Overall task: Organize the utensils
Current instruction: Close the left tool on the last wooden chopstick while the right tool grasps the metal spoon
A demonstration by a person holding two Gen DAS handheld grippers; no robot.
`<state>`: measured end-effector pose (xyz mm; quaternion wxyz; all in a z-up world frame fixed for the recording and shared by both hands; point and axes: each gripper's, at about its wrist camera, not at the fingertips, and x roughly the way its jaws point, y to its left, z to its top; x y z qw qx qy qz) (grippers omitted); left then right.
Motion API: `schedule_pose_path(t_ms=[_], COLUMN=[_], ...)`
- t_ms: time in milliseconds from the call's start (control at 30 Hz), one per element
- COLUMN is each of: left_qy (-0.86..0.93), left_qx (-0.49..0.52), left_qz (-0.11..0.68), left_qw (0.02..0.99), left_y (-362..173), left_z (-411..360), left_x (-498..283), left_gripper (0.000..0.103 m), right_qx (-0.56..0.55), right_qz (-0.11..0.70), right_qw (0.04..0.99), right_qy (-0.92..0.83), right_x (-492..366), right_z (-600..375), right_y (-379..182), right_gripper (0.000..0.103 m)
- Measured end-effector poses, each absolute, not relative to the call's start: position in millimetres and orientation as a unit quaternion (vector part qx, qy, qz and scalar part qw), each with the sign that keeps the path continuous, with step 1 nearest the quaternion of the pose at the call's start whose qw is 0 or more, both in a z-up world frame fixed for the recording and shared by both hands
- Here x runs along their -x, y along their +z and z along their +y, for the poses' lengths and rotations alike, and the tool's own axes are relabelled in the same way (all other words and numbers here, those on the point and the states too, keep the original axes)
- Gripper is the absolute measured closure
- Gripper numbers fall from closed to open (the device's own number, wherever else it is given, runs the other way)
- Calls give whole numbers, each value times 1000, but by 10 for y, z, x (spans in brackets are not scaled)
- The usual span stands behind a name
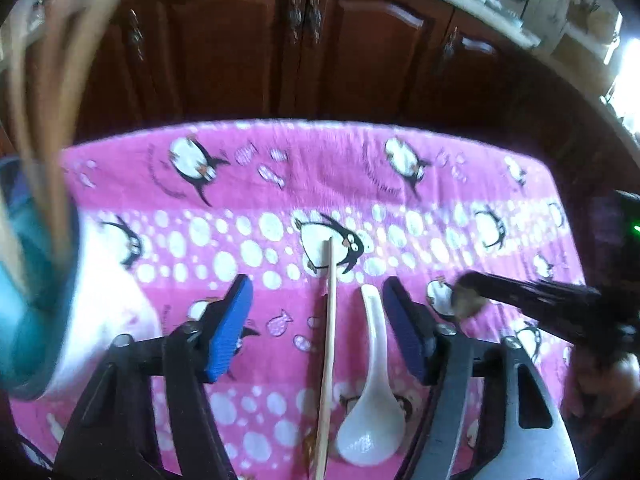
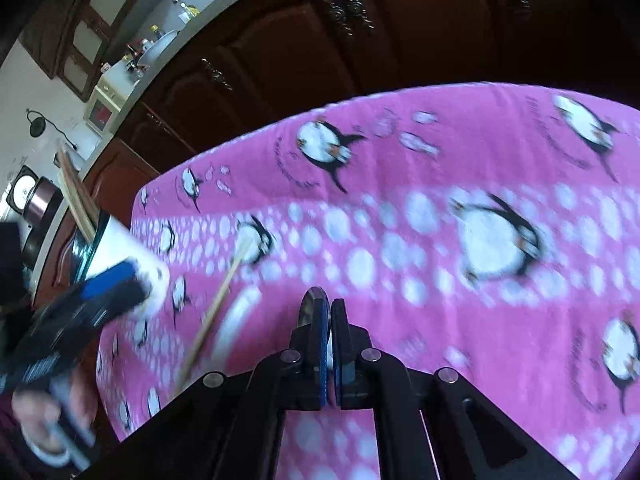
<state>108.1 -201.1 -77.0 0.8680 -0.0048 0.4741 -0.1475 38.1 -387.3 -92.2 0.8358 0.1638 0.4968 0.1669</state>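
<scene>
A wooden chopstick [image 1: 330, 320] and a white ceramic spoon [image 1: 374, 360] lie side by side on the pink penguin cloth [image 1: 480, 168]. My left gripper [image 1: 317, 282] is open just above them, its blue pads straddling both without touching. A teal-and-white cup [image 1: 36, 300] holding several chopsticks stands at the left. In the right wrist view my right gripper [image 2: 330, 304] is shut, with a small grey round-ended thing [image 2: 314, 304] peeking out beside the pads; what it is I cannot tell. The same chopstick [image 2: 218, 308], spoon [image 2: 236, 320] and cup [image 2: 120, 252] appear blurred at the left.
Dark wooden cabinet doors [image 1: 304, 60] rise behind the cloth's far edge. A cluttered counter [image 2: 160, 44] runs above them. The right gripper [image 1: 464, 288] reaches in from the right, with a hand [image 1: 600, 380] behind it. Bare pink cloth [image 2: 480, 160] stretches ahead of the right gripper.
</scene>
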Motion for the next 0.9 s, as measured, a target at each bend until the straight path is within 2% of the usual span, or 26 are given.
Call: schedule_pose_path(t_ms=[233,367,467,500,600,900], left_qy=[-143,-139,-139,-143,-174,-216], left_qx=[-30,-47,-59,-56,-27,20], left_qz=[509,530,521,523,521,453], left_qw=[848,835,840,838,835,865], left_y=[-1053,-1211,-1255,-1249,-1090,-291], left_z=[-2219,-2365,-2429,-2435,-2423,-2004], left_x=[-1341,-1459,-1497,-1504,-1462,-917], left_gripper=[44,73,86,99,99,99], right_qx=[-189,-200,-194,-190,-175,-133], right_qz=[510,508,507,507,500,446], right_qw=[825,824,827,828,835,871], right_qy=[153,149,148,148,148,157], right_x=[-139,-123,-137,-145,-149,27], right_z=[-4091,-4128,-4089,-4067,-3974,-3799], right_y=[-1060,-1098,-1064,-1047,-950,-402], right_gripper=[101,101,101,101,101,101])
